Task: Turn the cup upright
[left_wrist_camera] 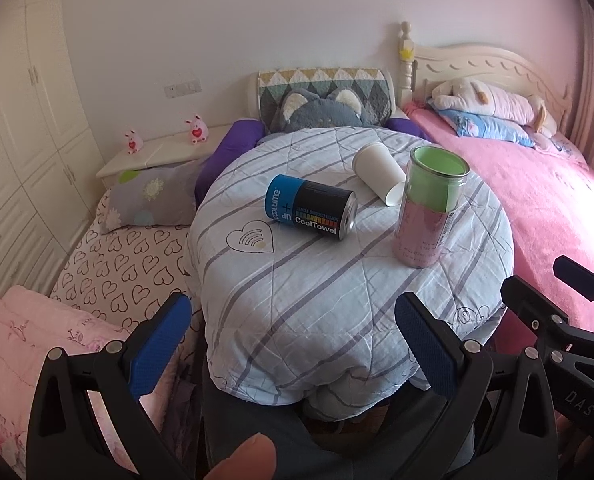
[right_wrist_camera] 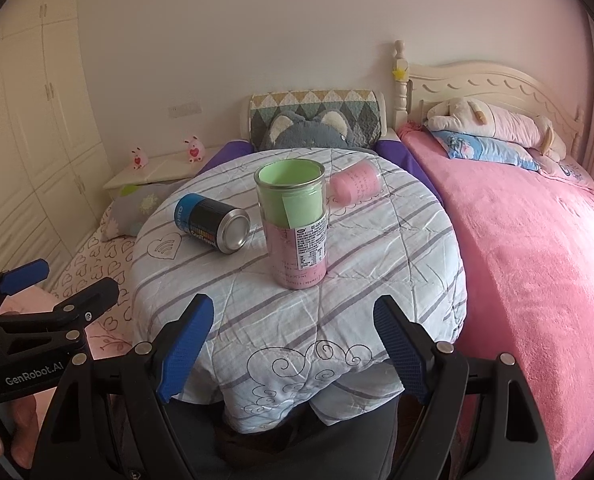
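Hovering left tongs (left_wrist_camera: pixel 293 304): black frame, blue pads, jaws spread wide, nothing between them; held short of the near edge of the round table under a pale striped quilted cloth (left_wrist_camera: pixel 337 300).
Blue-and-black metal can (left_wrist_camera: pixel 311 206): on its side left of centre, silver end turned toward the cameras; not part of the job, best left alone.
White paper cup (left_wrist_camera: pixel 377 174): the task's thing; on its side toward the far half of the table, mouth pointing near-right, just beside the jar. Pink printed face in the right view, judged to be the same cup.
Clear tall jar with green and pink paper inside (left_wrist_camera: pixel 433 208): upright, right of centre, between the right tongs and the cup.
Right tongs (right_wrist_camera: pixel 293 302): same build, jaws equally wide, empty, low at the near edge.
Step in hand: reaching for the cup; no contact yet.
Doing it well: approach from the left around the jar rather than over it; pinch lightly across the cup wall near the closed end, since thin paper likely to crush; rotate mouth upward, set base flat on the soft cloth, release only once steady.
Risk: jar easily toppled by a passing finger; cup apt to roll.
Count: two tongs, one can, one cup, one jar, one table.
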`<state>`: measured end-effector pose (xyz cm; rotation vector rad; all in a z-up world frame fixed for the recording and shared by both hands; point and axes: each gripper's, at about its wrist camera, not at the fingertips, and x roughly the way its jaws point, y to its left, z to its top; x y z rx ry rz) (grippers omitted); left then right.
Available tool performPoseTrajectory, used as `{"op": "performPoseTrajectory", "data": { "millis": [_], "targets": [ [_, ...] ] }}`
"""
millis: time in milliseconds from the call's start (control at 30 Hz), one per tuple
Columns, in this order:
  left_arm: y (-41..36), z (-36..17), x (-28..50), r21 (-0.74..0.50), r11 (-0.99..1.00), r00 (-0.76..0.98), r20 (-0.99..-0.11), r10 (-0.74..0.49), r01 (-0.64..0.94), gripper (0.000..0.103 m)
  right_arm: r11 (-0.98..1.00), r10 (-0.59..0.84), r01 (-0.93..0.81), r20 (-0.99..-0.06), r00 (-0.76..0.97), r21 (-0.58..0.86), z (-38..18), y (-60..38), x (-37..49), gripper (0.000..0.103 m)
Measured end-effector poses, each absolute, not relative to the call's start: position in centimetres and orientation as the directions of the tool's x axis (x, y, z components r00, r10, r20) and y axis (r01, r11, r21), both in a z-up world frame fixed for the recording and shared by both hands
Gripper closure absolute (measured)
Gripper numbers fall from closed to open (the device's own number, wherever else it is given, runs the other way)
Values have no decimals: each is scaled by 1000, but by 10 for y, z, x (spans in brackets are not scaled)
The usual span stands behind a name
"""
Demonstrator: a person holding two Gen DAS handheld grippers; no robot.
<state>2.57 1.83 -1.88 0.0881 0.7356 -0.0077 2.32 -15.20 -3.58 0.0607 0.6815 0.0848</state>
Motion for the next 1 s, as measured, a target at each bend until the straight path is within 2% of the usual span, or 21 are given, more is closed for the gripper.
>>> {"op": "performPoseTrajectory", "data": {
  "millis": [1000],
  "targets": [
    [15, -17, 20, 81, 996, 746, -666, 26, 37, 0, 995, 99, -59, -620, 778, 85, -32, -153, 19, 20]
  ]
}}
